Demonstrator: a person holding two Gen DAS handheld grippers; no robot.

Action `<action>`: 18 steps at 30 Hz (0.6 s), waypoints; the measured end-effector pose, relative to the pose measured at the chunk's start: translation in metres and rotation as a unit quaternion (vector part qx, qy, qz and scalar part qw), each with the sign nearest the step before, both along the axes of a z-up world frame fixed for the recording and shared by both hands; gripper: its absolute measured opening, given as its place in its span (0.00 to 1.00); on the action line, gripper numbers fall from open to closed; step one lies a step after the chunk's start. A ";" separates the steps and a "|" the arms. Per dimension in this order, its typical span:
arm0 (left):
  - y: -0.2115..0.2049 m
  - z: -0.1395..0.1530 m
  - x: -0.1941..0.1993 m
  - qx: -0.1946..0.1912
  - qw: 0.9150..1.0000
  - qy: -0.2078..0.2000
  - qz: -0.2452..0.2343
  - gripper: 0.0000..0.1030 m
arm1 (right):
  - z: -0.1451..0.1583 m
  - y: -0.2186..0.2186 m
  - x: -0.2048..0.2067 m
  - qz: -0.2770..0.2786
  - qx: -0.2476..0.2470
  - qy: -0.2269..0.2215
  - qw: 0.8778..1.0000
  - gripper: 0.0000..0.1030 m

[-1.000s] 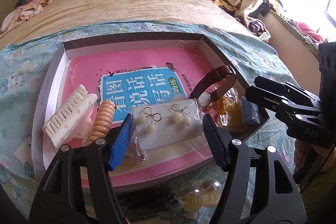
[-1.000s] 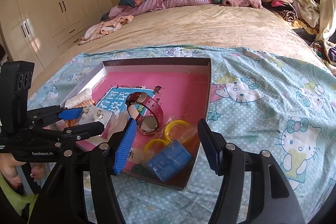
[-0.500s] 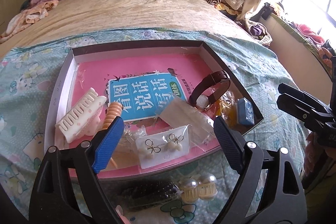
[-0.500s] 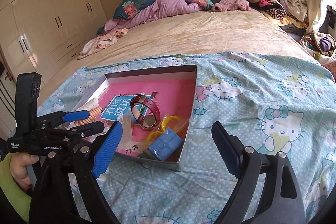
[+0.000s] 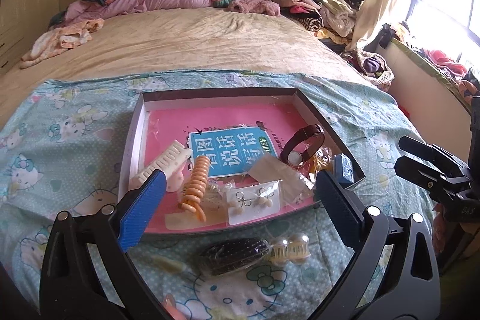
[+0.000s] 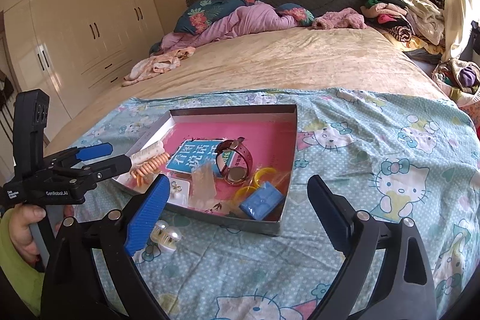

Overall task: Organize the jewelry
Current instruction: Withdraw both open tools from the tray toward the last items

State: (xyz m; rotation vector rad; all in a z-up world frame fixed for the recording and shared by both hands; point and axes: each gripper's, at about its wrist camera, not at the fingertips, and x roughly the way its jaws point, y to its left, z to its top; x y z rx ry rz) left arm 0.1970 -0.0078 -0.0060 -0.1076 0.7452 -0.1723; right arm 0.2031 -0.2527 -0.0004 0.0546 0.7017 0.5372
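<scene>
**Both grippers drawn back from the jewelry tray**

Pulled back since the earlier frames: the left hand-held gripper (image 5: 238, 201), which a second ago straddled the earring card, now sits behind the tray's near edge with its jaws spread wide and nothing between them. The right hand-held gripper (image 6: 237, 206) has likewise retreated, jaws wide apart, empty, near the tray's right corner.

Tray (image 5: 222, 96): shallow rectangular box, grey card walls, glossy pink floor with a blue printed panel. It rests on a pale blue cartoon-cat blanket (image 5: 75, 122) spread over the bed.

Inside the tray, counted:
- One earring card (image 5: 253, 204), white, flat, in clear film, by the near wall; two bow-shaped wire earrings with cream pearl drops.
- One wristwatch (image 5: 303, 149), dark red leather strap curled into a loop, round pale face, right side.
- One coiled hair tie (image 5: 196, 185), orange, spiral plastic, ribbed.
- One claw clip (image 5: 163, 167), cream, toothed, hard plastic, left side.
- Two yellow rings (image 6: 258, 182), translucent plastic, bagged, in the right corner.
- One small blue box (image 6: 262, 200), square, embossed lid, touching the right wall.
- One crumpled clear bag (image 5: 276, 171) between card and watch.

Outside the tray, on the blanket just in front of the near wall: one dark oval beaded clip (image 5: 235, 255) in film, and beside it, touching, one clip with two pearly domes (image 5: 291, 248).
</scene>
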 end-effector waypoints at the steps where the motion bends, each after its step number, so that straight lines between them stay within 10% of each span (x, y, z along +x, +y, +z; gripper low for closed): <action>1: 0.003 0.001 -0.002 0.001 1.000 -0.001 0.005 0.91 | 0.001 0.002 -0.001 0.004 0.000 0.000 1.000 0.89; 18: 0.052 -0.033 -0.037 0.024 0.997 0.032 0.059 0.91 | -0.036 0.062 -0.023 0.067 -0.019 0.051 0.996 0.89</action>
